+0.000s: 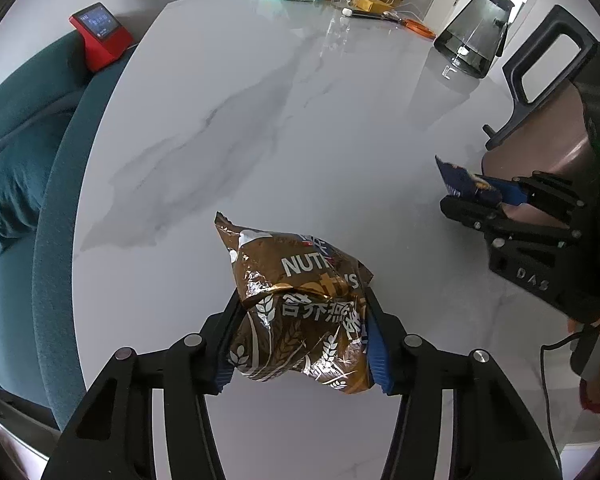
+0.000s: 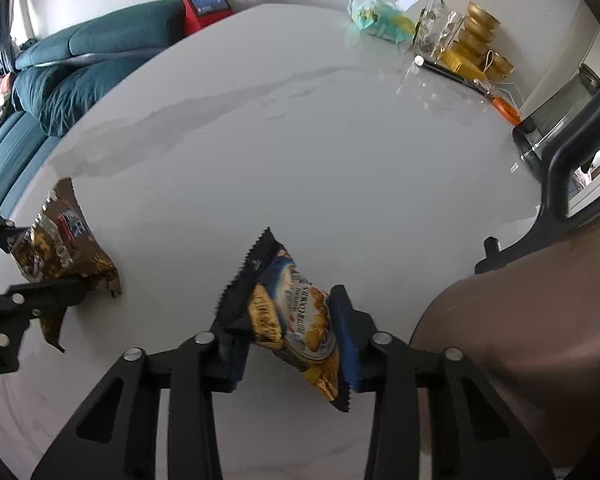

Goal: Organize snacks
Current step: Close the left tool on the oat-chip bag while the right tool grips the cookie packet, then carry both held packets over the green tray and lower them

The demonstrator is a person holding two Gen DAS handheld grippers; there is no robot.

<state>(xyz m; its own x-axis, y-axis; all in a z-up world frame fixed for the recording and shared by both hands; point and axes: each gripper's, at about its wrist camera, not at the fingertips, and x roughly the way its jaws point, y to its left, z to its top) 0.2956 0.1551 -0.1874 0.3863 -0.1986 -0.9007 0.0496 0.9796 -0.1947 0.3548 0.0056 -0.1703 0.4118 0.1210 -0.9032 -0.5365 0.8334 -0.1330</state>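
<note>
Foil-wrapped oat bag [image 1: 300, 320] sat on the desk [image 1: 260, 140], pinched between the left hand-held gripper's [image 1: 302, 344] blue pads. To its right, the right hand-held gripper [image 2: 290, 344] clamped a cookie packet [image 2: 296, 320] just beside a brown basket [image 2: 540, 340]. Beyond both stood a kettle [image 1: 476, 36].

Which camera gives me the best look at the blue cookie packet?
The right wrist view: the cookie packet fills its centre, label readable, in the right claw. The left wrist view shows only its edge.
</note>
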